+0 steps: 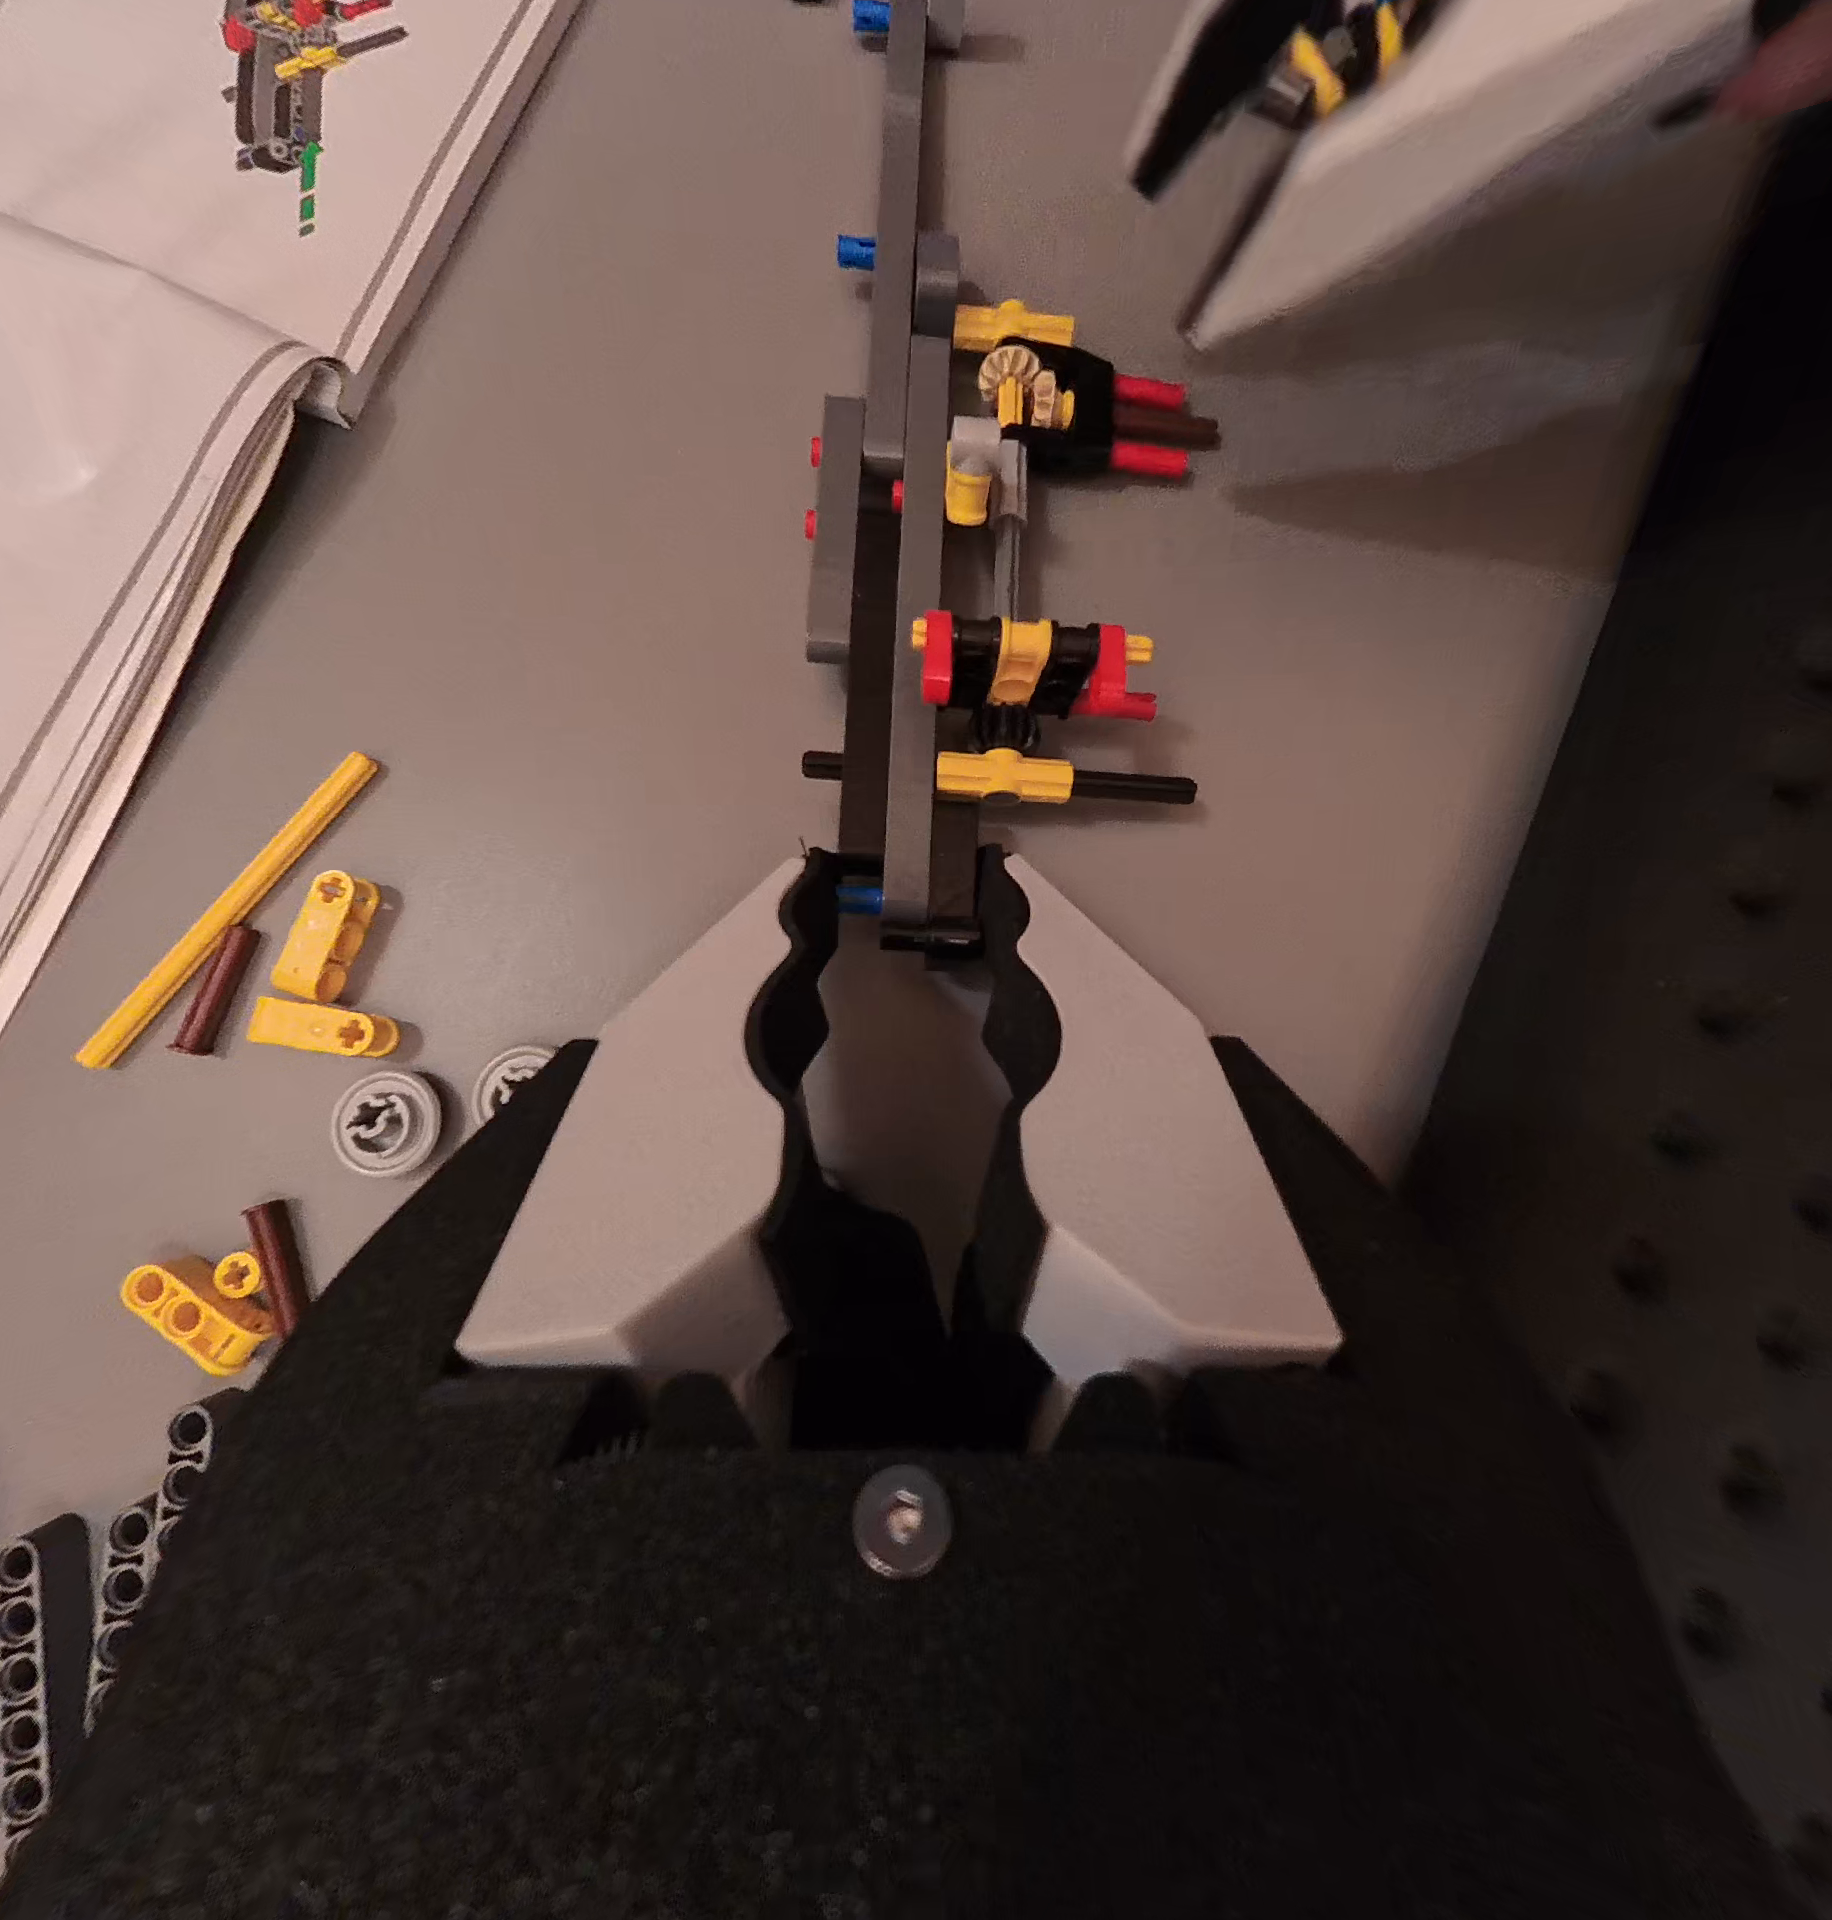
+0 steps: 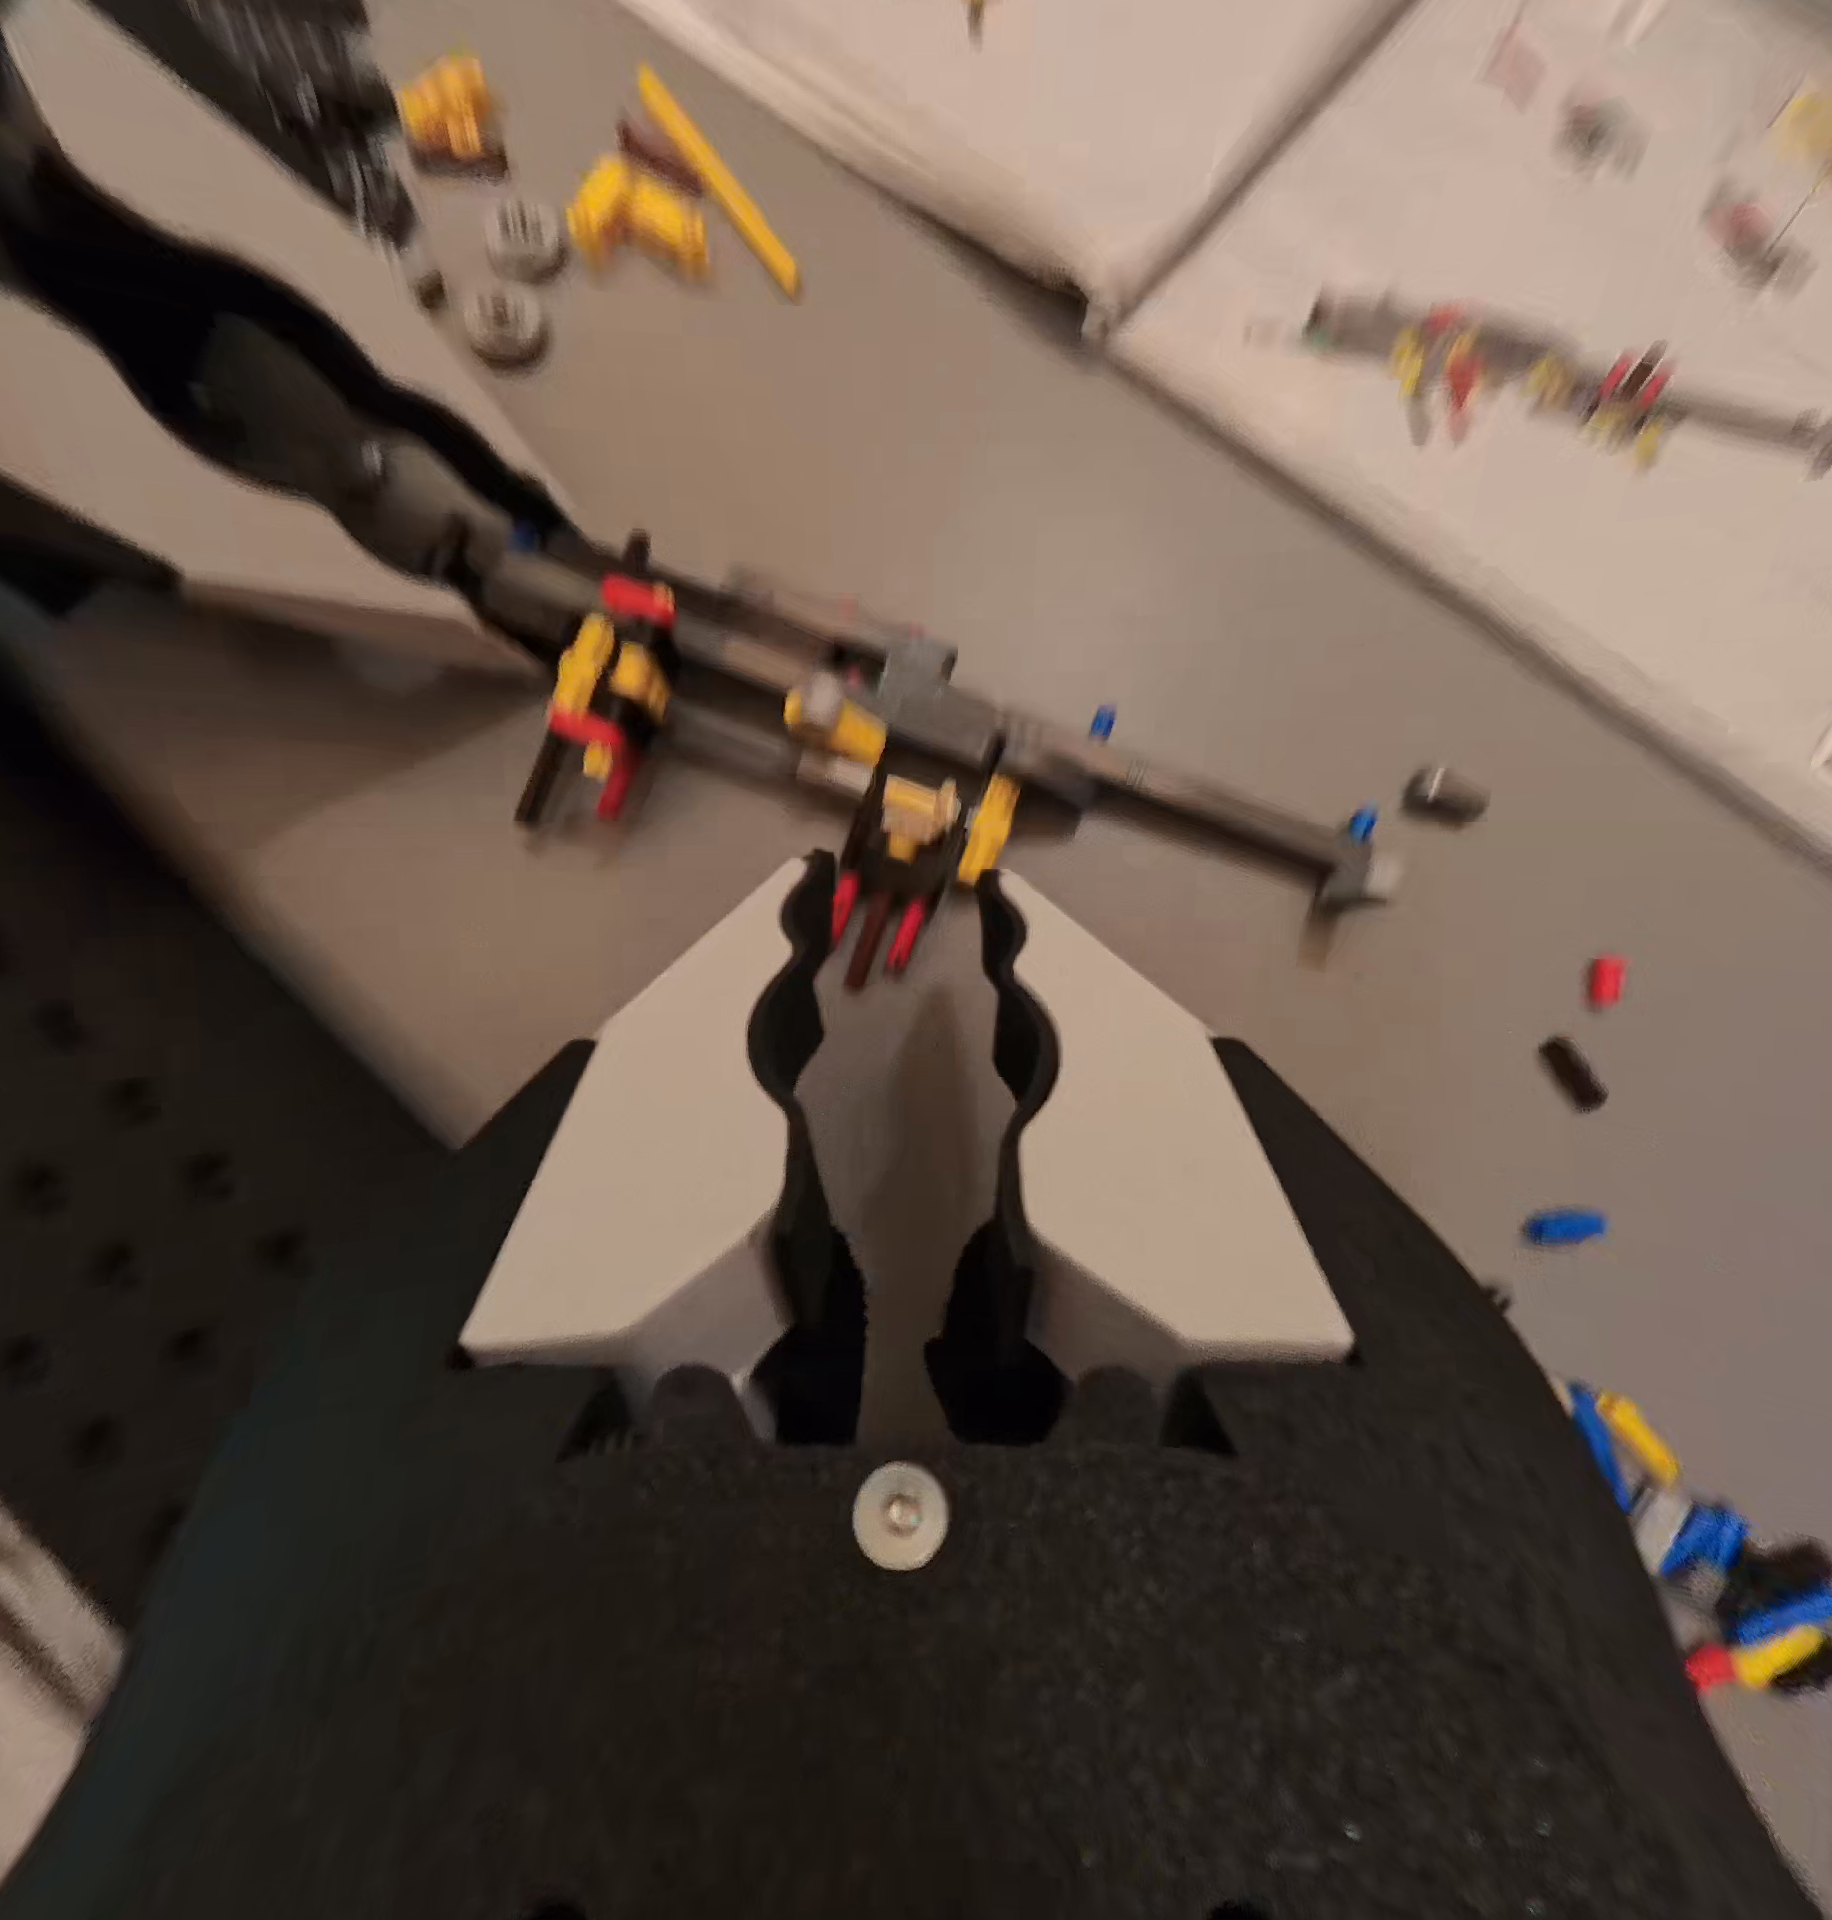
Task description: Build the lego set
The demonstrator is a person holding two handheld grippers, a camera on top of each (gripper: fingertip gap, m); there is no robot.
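The left tool [image 1: 907,904] clamped the long grey lego assembly [image 1: 896,582] above the tabletop [image 1: 600,540]. The right tool [image 2: 896,883] stood open around its red pins [image 2: 876,920]; misaligned closure could dislodge them.

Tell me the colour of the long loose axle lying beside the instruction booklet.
Yellow. The long axle shows best in the left wrist view, lying on the grey table.
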